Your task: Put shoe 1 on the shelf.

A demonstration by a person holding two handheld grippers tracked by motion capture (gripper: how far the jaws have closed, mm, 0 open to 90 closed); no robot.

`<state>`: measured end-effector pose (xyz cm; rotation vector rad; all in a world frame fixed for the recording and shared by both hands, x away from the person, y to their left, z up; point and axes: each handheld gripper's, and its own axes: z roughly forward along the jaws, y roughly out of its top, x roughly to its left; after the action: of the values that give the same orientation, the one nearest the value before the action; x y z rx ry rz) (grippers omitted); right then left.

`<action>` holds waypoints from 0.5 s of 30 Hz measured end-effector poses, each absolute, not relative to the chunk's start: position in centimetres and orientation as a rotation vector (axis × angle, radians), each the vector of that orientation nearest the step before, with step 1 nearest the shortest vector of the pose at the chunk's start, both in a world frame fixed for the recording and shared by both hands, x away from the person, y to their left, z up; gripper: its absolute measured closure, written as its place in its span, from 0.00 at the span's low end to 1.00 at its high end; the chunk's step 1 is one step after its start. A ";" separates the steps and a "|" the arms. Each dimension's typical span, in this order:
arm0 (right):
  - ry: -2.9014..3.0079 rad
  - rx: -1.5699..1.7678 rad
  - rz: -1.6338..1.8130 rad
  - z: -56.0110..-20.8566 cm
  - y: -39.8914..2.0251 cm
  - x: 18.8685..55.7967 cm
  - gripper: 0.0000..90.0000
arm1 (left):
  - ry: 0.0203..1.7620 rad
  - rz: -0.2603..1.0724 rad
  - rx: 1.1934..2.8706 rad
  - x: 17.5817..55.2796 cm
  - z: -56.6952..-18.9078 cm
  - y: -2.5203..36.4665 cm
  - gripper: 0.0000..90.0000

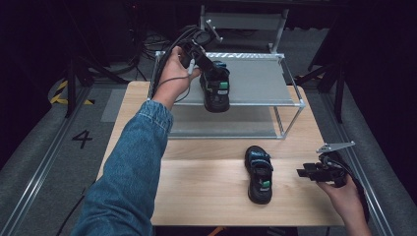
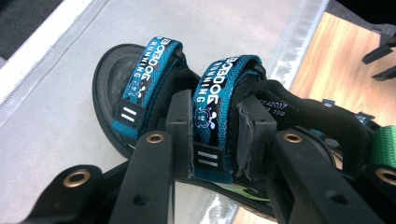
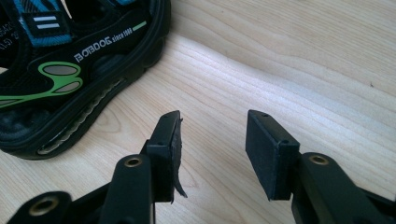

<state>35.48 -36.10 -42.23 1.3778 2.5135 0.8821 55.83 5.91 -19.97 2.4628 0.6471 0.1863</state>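
Left gripper (image 1: 209, 66), up at the left end of the grey metal rack (image 1: 255, 81), jaws clamped on the rear teal strap of a black sandal (image 1: 215, 87). In the left gripper view the pads squeeze that strap (image 2: 212, 121); both straps read "BOBDOG RUNNING" in white with a small skull mark, and a partial white number shows on the inner lining. Sandal sits over the rack's top shelf, sole at the front edge; whether it rests or hangs, cannot tell. Green heel tab cut off at the frame edge. Second black sandal (image 1: 259, 173) lies flat on the light wood table (image 1: 196, 182), right of centre; its side reads "BOBDOG since 1989", with green oval trim and ridged rubber sole (image 3: 79, 70). Right gripper (image 1: 309, 172) sits just right of it, low over the table, jaws apart with nothing between them; one pad's lining is peeling (image 3: 176, 140).
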 end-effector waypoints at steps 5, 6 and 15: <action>2.507 1.395 0.887 -42.3 -36.5 35.3 0.62 | 0.655 0.177 2.474 56.8 -20.4 6.2 0.78; 2.508 1.398 0.885 -42.4 -36.6 35.2 0.62 | 0.655 0.177 2.478 56.9 -20.5 6.3 0.78; 2.511 1.401 0.889 -42.5 -36.6 35.2 0.61 | 0.675 0.160 2.478 57.9 -21.4 6.4 0.77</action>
<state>35.16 -36.59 -42.47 1.4006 2.5108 0.8891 57.93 6.42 -21.42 2.4775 0.6753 0.1601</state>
